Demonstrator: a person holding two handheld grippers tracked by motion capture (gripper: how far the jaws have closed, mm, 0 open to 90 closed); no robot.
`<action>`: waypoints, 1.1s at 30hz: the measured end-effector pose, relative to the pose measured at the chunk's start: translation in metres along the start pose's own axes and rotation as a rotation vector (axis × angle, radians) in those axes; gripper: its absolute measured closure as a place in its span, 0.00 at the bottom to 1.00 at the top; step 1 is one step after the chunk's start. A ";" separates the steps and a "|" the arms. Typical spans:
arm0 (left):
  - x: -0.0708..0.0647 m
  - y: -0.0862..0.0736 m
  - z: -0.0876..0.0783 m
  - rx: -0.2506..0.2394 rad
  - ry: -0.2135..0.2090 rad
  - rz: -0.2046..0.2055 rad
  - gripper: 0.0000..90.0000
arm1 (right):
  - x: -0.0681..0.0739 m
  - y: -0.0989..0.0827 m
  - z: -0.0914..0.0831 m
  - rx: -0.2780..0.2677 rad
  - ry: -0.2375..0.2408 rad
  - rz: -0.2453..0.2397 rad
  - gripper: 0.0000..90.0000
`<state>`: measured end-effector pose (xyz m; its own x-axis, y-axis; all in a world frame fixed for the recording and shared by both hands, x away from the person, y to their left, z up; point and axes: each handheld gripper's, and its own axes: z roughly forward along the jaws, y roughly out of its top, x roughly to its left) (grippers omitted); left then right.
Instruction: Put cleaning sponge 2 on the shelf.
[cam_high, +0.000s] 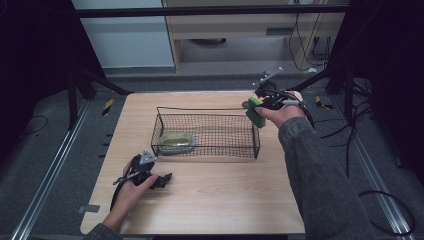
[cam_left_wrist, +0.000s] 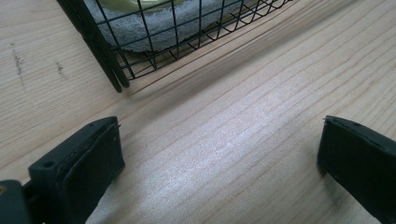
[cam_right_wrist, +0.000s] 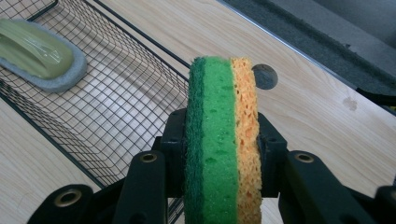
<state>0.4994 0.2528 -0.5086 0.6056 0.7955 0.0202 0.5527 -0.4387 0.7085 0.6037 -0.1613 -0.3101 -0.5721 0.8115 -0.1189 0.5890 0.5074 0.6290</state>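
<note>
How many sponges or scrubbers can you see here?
2. A green and yellow sponge is clamped in the right gripper above the wire basket's right end; a grey-based scrubber lies inside the basket's left end.

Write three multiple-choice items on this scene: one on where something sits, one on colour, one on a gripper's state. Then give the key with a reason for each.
1. Where in the wire basket does the pale green scrubber lie?
A. at its left end
B. at its right end
C. outside it, on the table

2. What colours make up the sponge in the right gripper?
A. blue and white
B. green and yellow-orange
C. all pink

3. How is the left gripper?
A. shut on a cloth
B. shut on the basket
C. open, holding nothing

Key: 1 A, the high view shows it at the basket's left end. 2 B, the right gripper view shows a green layer against a yellow-orange one. 3 C, its jaws stand wide apart over bare table.
</note>
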 end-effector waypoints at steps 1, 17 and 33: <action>0.000 0.000 0.000 -0.001 -0.001 0.000 0.00 | 0.001 0.000 0.002 0.000 0.005 0.000 0.71; 0.000 0.000 0.000 0.001 0.000 0.001 0.00 | 0.008 0.001 0.046 -0.004 0.050 -0.013 0.71; 0.001 0.000 0.000 -0.001 0.001 0.000 0.00 | 0.002 -0.010 0.072 0.028 0.061 -0.023 0.71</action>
<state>0.5004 0.2530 -0.5086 0.6049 0.7960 0.0209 0.5520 -0.4381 0.7095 0.6377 -0.1433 -0.3717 -0.6188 0.7809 -0.0853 0.5906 0.5340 0.6050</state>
